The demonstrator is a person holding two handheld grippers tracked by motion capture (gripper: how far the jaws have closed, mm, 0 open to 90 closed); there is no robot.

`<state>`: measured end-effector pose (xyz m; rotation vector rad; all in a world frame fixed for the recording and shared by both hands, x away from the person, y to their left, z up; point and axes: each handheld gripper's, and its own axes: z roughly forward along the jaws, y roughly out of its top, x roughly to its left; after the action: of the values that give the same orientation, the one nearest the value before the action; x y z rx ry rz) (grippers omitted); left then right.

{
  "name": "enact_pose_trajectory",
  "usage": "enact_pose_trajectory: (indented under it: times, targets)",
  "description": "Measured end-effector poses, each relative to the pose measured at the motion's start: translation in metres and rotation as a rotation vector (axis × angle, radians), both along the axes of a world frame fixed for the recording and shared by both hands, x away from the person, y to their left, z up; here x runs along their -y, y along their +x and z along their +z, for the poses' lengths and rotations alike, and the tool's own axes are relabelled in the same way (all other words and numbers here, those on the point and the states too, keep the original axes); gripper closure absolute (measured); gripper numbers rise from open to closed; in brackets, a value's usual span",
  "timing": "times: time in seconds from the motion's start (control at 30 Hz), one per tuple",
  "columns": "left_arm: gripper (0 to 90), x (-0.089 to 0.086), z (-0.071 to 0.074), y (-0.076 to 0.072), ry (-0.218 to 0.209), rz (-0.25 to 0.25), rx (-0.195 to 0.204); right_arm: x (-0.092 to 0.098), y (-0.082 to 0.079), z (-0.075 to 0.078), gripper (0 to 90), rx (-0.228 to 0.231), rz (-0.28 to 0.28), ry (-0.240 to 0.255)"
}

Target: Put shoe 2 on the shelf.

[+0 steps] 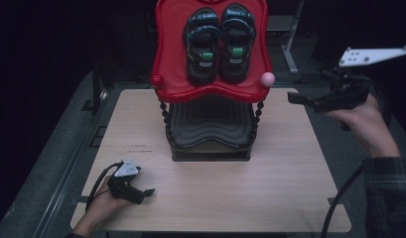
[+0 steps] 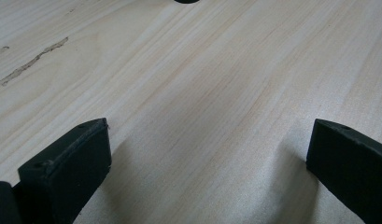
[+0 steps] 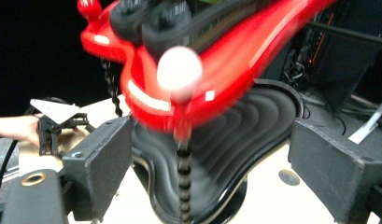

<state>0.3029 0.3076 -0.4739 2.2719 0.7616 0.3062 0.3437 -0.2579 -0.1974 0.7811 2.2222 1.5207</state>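
your right hand-held gripper (image 1: 296, 98) hangs in the air off the right side of the two-tier stand, above the right edge of the surface (image 1: 290, 183), its jaws pointing left toward the red top tray (image 1: 163, 59). in the right gripper view its jaws stand wide apart with nothing between the pads; they touch nothing, and the pink ball (image 3: 178, 67) on the tray's near corner sits ahead of them, in line with the gap, with the beaded black post (image 3: 184, 182) dropping below it. that view is blurred, so finer detail on the tray is hard to tell. the pair of black sandals (image 1: 219, 42) lies side by side on the red top tray, toes toward you, well apart from both grippers. under it the ribbed black lower tray (image 1: 210, 124) stands on the surface. your left hand-held gripper (image 1: 150, 191) rests low at the near left corner of the surface, pointing right; in the left gripper view its jaws are spread wide over bare wood, gripping nothing.
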Motion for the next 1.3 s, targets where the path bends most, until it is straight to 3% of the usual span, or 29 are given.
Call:
enact_pose_trajectory:
  times: [0.13, 0.2, 0.23, 0.3, 0.43, 0.47, 0.5, 0.6, 0.63, 0.67, 0.77, 0.8, 0.9, 1.1, 1.3]
  targets:
    - [0.0, 0.000, 0.000, 0.000, 0.000, 0.000, 0.000, 0.007, -0.014, -0.029, 13.3, -0.029, -0.013, 0.013]
    - [0.0, 0.000, 0.000, 0.000, 0.000, 0.000, 0.000, 0.008, -0.016, -0.035, 13.3, -0.033, -0.014, 0.013]
    - [0.0, 0.000, 0.000, 0.000, 0.000, 0.000, 0.000, 0.011, -0.022, -0.051, 13.3, -0.046, -0.027, 0.008]
    - [0.0, 0.000, 0.000, 0.000, -0.004, 0.005, 0.002, 0.014, -0.026, -0.064, 13.3, -0.058, -0.038, 0.008]
    - [0.0, 0.000, 0.000, 0.000, -0.004, 0.004, 0.003, 0.018, -0.034, -0.093, 13.3, -0.080, -0.066, -0.014]
    - [0.0, 0.000, 0.000, 0.000, -0.004, 0.004, 0.003, 0.018, -0.034, -0.093, 13.3, -0.080, -0.066, -0.014]
    - [0.0, 0.000, 0.000, 0.000, -0.004, 0.004, 0.003, 0.018, -0.038, -0.109, 13.3, -0.092, -0.083, -0.028]
    - [0.0, 0.000, 0.000, 0.000, -0.004, 0.004, 0.003, 0.019, -0.042, -0.128, 13.3, -0.106, -0.105, -0.048]
    - [0.0, 0.000, 0.000, 0.000, -0.004, 0.004, 0.003, 0.019, -0.042, -0.128, 13.3, -0.106, -0.105, -0.048]
    - [0.0, 0.000, 0.000, 0.000, -0.004, 0.004, 0.003, 0.019, -0.045, -0.143, 13.4, -0.117, -0.121, -0.053]
    - [0.0, 0.001, 0.000, 0.000, -0.004, 0.005, 0.004, 0.021, -0.051, -0.164, 13.3, -0.139, -0.147, -0.055]
    - [0.0, 0.001, 0.000, 0.000, -0.004, 0.005, 0.004, 0.021, -0.051, -0.164, 13.3, -0.139, -0.147, -0.055]
    - [0.0, 0.001, 0.000, -0.001, -0.006, 0.006, 0.003, 0.023, -0.060, -0.190, 13.0, -0.158, -0.184, -0.096]
    - [0.0, 0.001, -0.001, -0.001, -0.007, 0.007, 0.005, 0.027, -0.070, -0.216, 12.2, -0.177, -0.229, -0.151]
    - [0.0, 0.001, 0.000, -0.001, -0.006, 0.006, 0.004, 0.034, -0.079, -0.244, 9.8, -0.232, -0.257, -0.193]
